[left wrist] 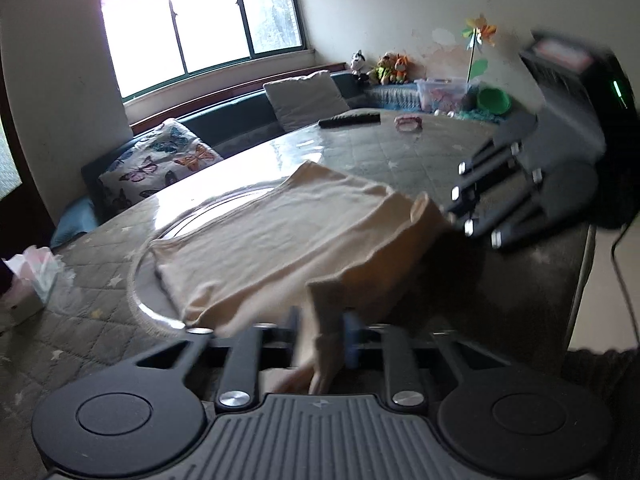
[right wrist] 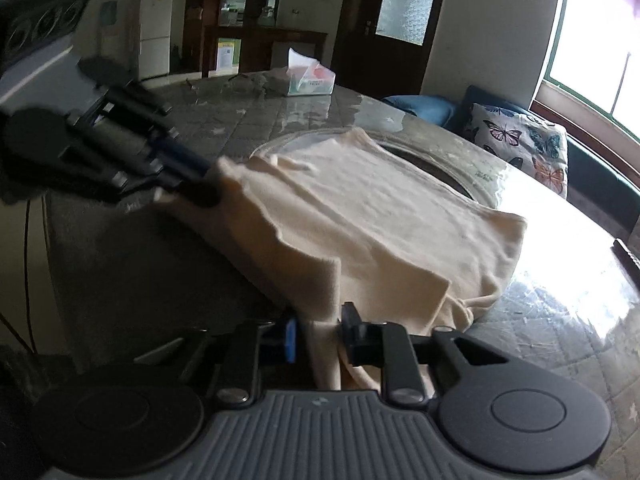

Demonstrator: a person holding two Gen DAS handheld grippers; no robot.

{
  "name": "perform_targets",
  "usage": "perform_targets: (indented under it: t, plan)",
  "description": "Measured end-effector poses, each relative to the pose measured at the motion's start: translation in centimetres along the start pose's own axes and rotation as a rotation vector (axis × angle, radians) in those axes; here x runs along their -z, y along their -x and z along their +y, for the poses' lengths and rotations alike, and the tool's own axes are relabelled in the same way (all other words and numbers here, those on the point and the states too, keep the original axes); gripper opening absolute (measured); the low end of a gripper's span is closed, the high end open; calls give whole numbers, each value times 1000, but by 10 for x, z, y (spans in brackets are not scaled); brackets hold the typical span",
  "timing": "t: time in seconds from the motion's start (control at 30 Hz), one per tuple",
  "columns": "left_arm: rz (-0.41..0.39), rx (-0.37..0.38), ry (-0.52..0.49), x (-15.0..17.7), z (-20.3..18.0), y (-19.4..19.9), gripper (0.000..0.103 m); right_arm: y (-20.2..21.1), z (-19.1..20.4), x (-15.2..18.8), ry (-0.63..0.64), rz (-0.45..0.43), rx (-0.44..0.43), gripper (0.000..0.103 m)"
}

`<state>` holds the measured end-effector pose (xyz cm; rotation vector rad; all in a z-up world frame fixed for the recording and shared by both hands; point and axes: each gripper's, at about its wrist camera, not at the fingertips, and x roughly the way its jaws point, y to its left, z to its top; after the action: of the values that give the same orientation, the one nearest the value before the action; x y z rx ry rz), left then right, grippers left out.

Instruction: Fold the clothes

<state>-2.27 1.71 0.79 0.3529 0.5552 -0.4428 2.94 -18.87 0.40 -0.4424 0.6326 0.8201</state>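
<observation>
Here the soft cream cloth shirt point(left wrist: 280, 240) lies half folded on the grey quilted desk point(left wrist: 400, 152) under a shiny clear cover, and its long side runs from the near edge of the desk away toward the window point(left wrist: 200, 28). The left claw point(left wrist: 320, 336) pinches one near corner of the shirt and lifts it up. The right claw point(right wrist: 318, 336) pinches the other near corner, so the near edge hangs stretched between the two claws.
</observation>
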Motion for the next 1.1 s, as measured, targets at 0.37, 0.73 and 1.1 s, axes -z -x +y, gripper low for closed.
perform_targets:
  t: [0.37, 0.73, 1.1]
  plan:
    - [0, -81, -204, 20, -28, -2, 57, 9, -19, -21, -129, -40, -10, 13]
    - [3, -94, -173, 18, -13, 5, 11, 14, -14, -19, -159, -79, 12, 10]
    - [-72, -36, -132, -1, -32, 84, 10, 88, 5, -8, -153, -153, -53, 9]
